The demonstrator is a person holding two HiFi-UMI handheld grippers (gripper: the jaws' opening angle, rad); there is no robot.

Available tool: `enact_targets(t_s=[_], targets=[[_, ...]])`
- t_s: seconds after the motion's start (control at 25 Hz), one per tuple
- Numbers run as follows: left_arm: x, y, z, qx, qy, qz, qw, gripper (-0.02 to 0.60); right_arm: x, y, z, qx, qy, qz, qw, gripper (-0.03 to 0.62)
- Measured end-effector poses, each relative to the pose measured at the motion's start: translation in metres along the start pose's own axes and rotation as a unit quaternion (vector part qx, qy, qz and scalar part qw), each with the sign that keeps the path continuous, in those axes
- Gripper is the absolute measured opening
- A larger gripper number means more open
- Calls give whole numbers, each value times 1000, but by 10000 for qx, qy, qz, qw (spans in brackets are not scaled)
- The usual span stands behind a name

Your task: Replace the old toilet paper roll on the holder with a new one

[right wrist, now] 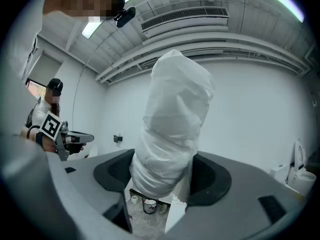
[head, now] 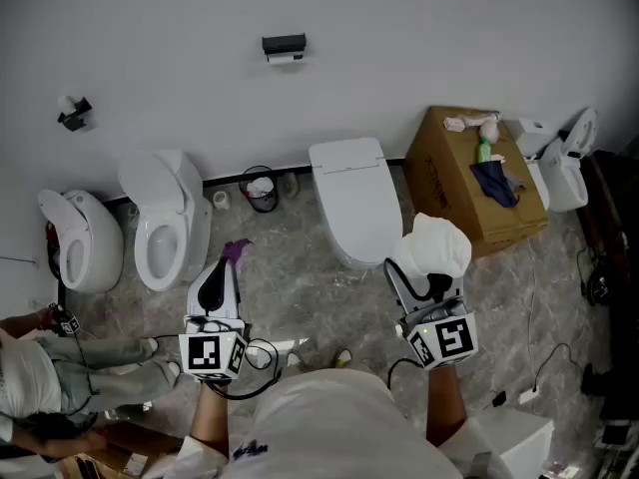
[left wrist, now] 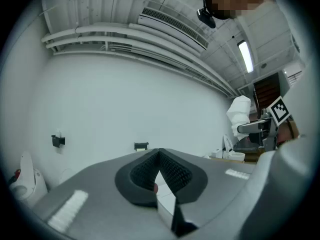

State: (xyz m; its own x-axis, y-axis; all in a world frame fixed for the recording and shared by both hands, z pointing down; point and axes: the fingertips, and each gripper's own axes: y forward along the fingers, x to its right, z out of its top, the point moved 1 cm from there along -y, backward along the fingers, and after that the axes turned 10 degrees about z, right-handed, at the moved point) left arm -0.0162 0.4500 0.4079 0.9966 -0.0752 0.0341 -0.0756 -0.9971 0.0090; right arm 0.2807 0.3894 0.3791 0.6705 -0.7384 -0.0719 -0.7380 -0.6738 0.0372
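The right gripper [right wrist: 162,181] has its dark, ribbed jaws clamped on a new toilet roll [right wrist: 172,129]. It is a plump white cylinder in crinkled wrapping, and it sticks out well past the jaws. The left gripper [left wrist: 159,156] has its jaws pressed tight together with nothing between them, the textured pads meeting in a sharp ridge. Both face a smooth white wall [head: 399,28]. Ahead of the left jaws on that wall, well apart from both grippers, is the small black boxy paper holder [head: 284,45], with a white sliver of paper under it. Below and beyond the jaws, a glossy white toilet with its lid shut [head: 351,203] stands on the grey marbled floor [head: 300,297]. A brown cardboard box [head: 469,183] stands off to the right of the right jaws.
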Motion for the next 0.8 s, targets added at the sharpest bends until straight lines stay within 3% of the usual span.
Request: enact_targets(t_s=[0.16, 0.32, 0.44, 0.52, 0.56, 0.6, 0.64, 0.72, 0.8], targets=[[3, 6, 11, 225, 173, 67, 9996, -2, 3, 12, 0, -2, -142, 9, 9999, 318], [-14, -6, 29, 704, 589, 764, 9928, -2, -3, 13, -5, -149, -242, 88, 9996, 318], [-32, -12, 41, 944, 1302, 1473, 9759, -2, -10, 20, -2, -86, -173, 285, 9994, 318], [-36, -10, 31, 681, 2252, 1664, 9576, -2, -13, 26, -1, -13, -115, 354, 9993, 319], [-36, -6, 25, 598, 2596, 1732, 9482, -2, -15, 29, -2, -13, -125, 363, 9993, 319], [-34, -2, 22, 616, 2708, 1739, 9448, -2, -17, 32, -3, -39, -167, 359, 9992, 318], [-32, 2, 22, 664, 2647, 1634, 9481, -2, -20, 36, -4, -73, -227, 351, 9991, 319], [-28, 7, 21, 696, 2298, 1236, 9628, -2, -28, 43, -4, -133, -344, 335, 9988, 319], [-31, 6, 18, 647, 1743, 1025, 9772, -2, -37, 50, -4, -172, -423, 334, 9984, 319]])
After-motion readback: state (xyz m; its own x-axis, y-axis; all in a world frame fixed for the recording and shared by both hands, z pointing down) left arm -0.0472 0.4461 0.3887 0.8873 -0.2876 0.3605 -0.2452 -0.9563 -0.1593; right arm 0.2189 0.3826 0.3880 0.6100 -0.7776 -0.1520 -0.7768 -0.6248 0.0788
